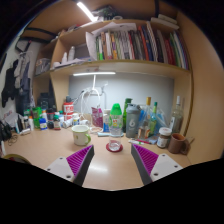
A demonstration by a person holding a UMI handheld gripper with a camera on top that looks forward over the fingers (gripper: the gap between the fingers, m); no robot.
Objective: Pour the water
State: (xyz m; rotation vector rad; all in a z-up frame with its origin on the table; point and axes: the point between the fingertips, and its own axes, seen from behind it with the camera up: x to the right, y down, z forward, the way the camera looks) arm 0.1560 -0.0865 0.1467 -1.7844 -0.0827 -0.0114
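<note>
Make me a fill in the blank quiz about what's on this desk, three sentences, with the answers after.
1. The tongs are ____, with nothing held between their purple pads.
2. Books stand in a row on the ____ above the desk.
3. A small red lid lies on the desk just ____ the fingertips.

Missing words: open; shelf; ahead of

- Warm, fairly bright indoor light from a ceiling tube lamp (pixel 87 11) and a strip light (pixel 93 73) under the bookshelf (pixel 120 65).
- Both lamps glare white.
- Strong fisheye bending toward the edges.
- Slightly soft throughout.
</note>
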